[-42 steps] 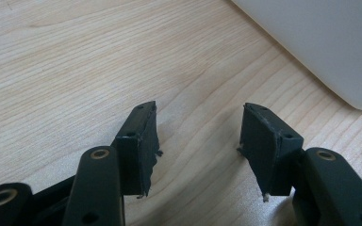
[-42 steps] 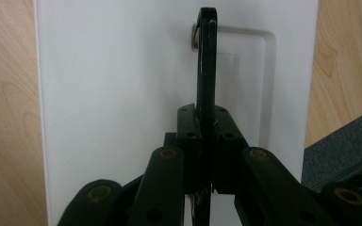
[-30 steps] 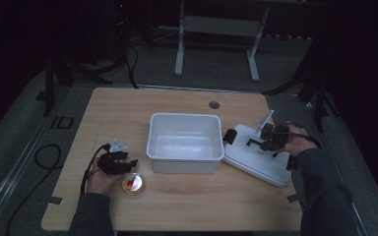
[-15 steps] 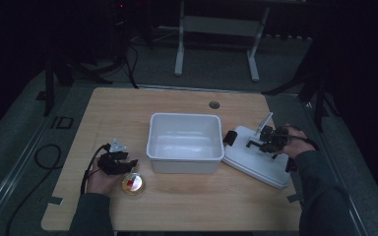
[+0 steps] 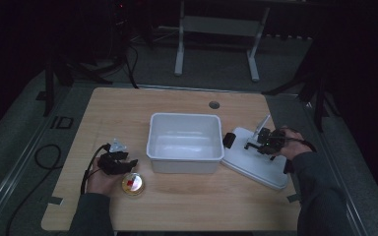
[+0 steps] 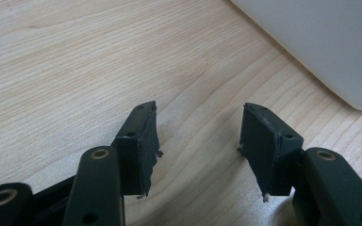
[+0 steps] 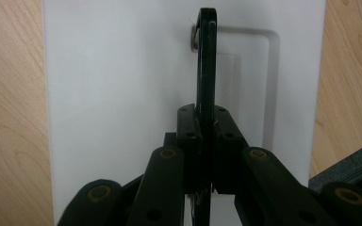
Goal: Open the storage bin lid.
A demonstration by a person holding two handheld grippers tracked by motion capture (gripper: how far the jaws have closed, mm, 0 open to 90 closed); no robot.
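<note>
flat black handle [image 7: 206, 61] stands edge-on over the white lid [image 7: 118, 70], clamped between the pads of the right gripper [image 7: 206, 127]; jaws nearly shut on it. handle's far end sits by a small metal fitting at the corner of the lid's recessed rectangle. in the high view the right gripper [image 5: 268, 140] is over the white lid [image 5: 256, 164], which lies flat on the wooden table [image 5: 128, 105] just right of the white tub [image 5: 185, 142]; the handle's black end [image 5: 229, 140] pokes out toward the tub's right wall. can't tell if lid and tub touch.

left gripper [image 6: 198, 136] hovers over bare wood, jaws about half open, nothing between them; tub wall is at the upper right of its view. in the high view the left gripper [image 5: 114, 161] sits left of the tub, with a small round tin with a red label [image 5: 133, 183] just beside it, toward the table's near edge.
</note>
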